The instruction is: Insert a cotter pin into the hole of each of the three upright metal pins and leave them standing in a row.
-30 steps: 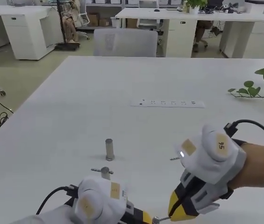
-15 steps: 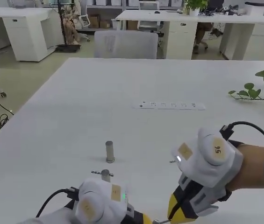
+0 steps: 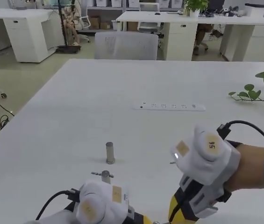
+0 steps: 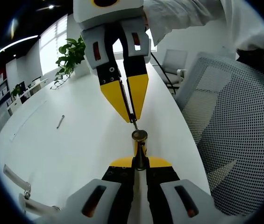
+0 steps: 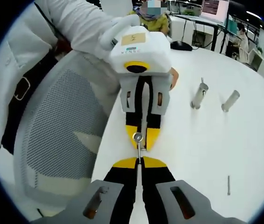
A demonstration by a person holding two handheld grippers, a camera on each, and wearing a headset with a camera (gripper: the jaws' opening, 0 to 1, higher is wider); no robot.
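On the wide white counter (image 3: 75,116) we have all the work before us, with the grey mesh office chair (image 4: 234,140) just beside its near edge. Far to the right a green leafy plant (image 3: 262,86) trails over the surface, and a flat white power strip (image 3: 169,107) lies toward the far side. Near the front edge our two claws face each other tip to tip. Our left claw (image 4: 139,161), white-bodied with yellow-and-black jaws, is closed narrow on a short grey cylindrical metal pin (image 4: 139,136), gripping its lower part so the round top stands clear of the jaw tips. Our right claw (image 5: 139,161), of the same make, is pinched tight on a thin straight steel cotter pin (image 4: 127,101). The free end of that wire touches the held pin just at its top; whether it sits inside the hole we cannot tell. Beyond the claws in the head view stand two more pins, near each other: an upright bare metal pin (image 3: 110,153) farther off, and a nearer fitted metal pin (image 3: 105,176) with a second cotter pin (image 3: 97,173) sticking out sideways from its upper part. Well apart from all of them a loose cotter pin (image 4: 60,122) lies flat on the counter
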